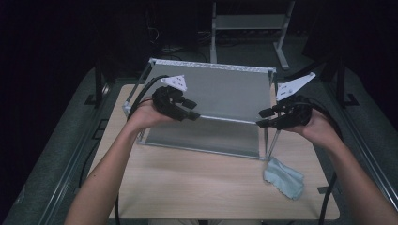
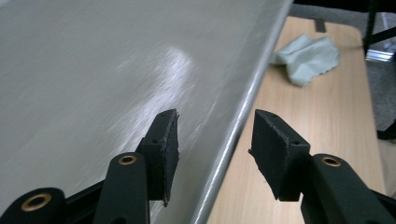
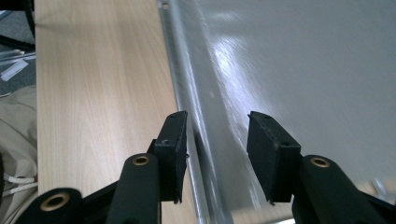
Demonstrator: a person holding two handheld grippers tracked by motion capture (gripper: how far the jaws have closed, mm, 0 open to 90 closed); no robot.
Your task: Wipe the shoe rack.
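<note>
**Both grippers at the near edge of the metal frame, jaws apart**

Person at the table, forearms coming in from below, one gripper per hand. Left gripper [image 1: 187, 108] sits over the front-left part of the metal frame [image 1: 202, 147], a grey sheet-metal structure w/ thin rails and posts standing on the wooden table [image 1: 197, 187]. Jaws point right and a bit down, toward the middle. Left gripper view: jaws spread wide, nothing between them, the frame's rounded front rail [image 2: 233, 140] running up through the gap, brushed grey panel [image 2: 93, 70] to the left of it, table wood to the right. Can't tell if the jaws touch the rail or just hover at it.

Right gripper [image 1: 265, 118] mirrors it on the other side, near the frame's front-right post, jaws pointing left. Right gripper view: also spread, empty, the same kind of rail [image 3: 187, 107] passing just beside the left jaw, shiny panel [image 3: 303, 60] behind the right jaw, table wood [image 3: 93, 70] off to the left. Contact again unclear.

White three-cornered plates stick up off both grippers; black cables trail back along the arms.

Light blue cloth [image 1: 284, 177] lies crumpled on the table, just in front of the frame's front-right corner, apart from both grippers. Left gripper view catches it too [image 2: 308, 58], past the rail on the wood.

Room beyond is dark; a metal stand [image 1: 248, 23] at the back.
</note>
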